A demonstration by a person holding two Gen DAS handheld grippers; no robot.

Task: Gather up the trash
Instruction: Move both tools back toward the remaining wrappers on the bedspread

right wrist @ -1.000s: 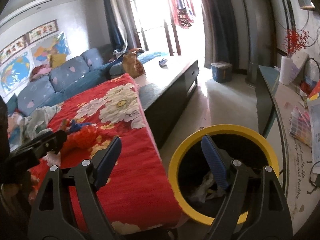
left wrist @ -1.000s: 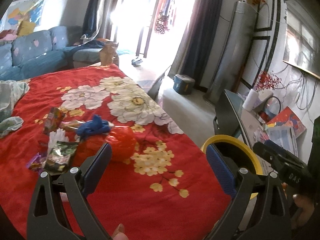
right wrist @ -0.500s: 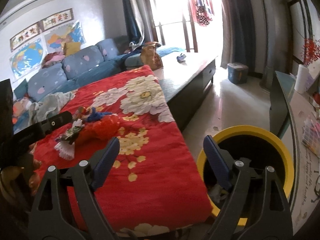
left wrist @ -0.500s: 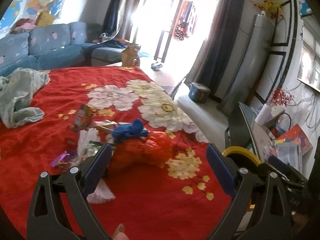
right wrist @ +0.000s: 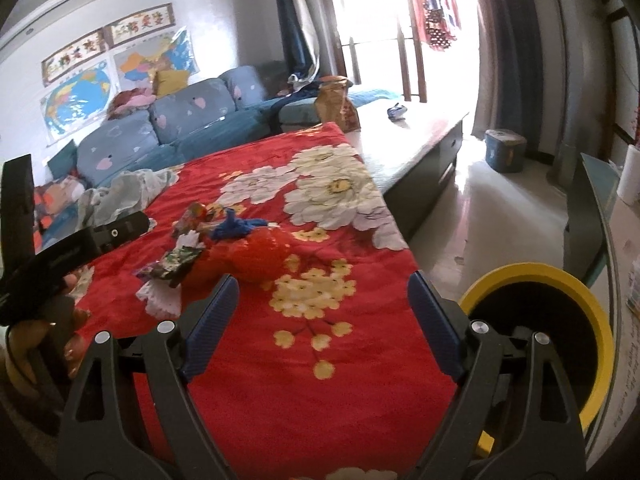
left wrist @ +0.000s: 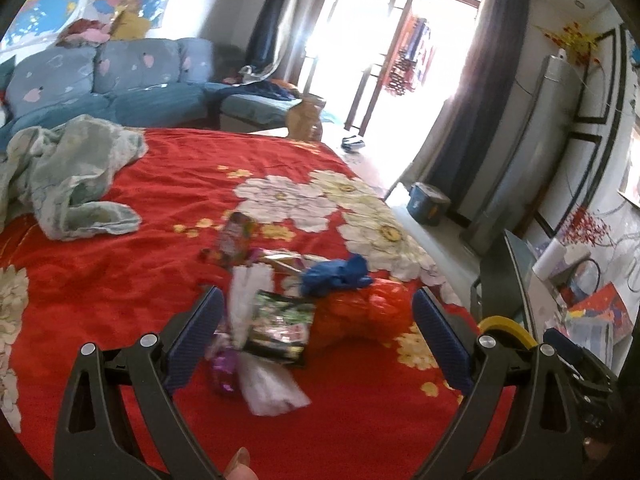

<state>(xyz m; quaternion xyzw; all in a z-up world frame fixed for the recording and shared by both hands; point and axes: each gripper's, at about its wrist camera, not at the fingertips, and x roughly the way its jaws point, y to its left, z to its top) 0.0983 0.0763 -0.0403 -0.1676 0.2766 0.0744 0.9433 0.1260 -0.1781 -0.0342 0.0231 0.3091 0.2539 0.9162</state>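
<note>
A big red blanket with white flowers (left wrist: 168, 200) covers the table, and a small heap of trash lies on it. In the heap there is a puffy red plastic bag (left wrist: 368, 312), a crumpled blue rag (left wrist: 336, 276) on top of it, a dark snack wrapper (left wrist: 280, 322), a white plastic bag (left wrist: 264, 384), a shiny purple wrapper (left wrist: 222, 368) and a colourful packet (left wrist: 236, 236) a bit farther back.

The left gripper (left wrist: 316, 336) hangs right over the heap. Its two blue pads stand wide apart, with the snack wrapper and the red bag showing between them, but the pads touch nothing — the claw holds no trash.

The right gripper (right wrist: 320, 320) is wide open too. Only red blanket shows between its pads, and it holds nothing. From this side the heap (right wrist: 224, 248) lies ahead and to the left of it, near the hand (right wrist: 52, 340) that holds the other tool.

The trash bin with the yellow rim (right wrist: 592, 308) stands on the floor just beside the blanket's edge, by the right claw's right finger. It is black inside. In the left view only a bit of its yellow rim (left wrist: 506, 328) peeks out behind the right finger.

A pale green cloth (left wrist: 68, 172) lies crumpled on the far left of the blanket, well apart from the heap. A blue sofa (left wrist: 120, 80) stands behind.
</note>
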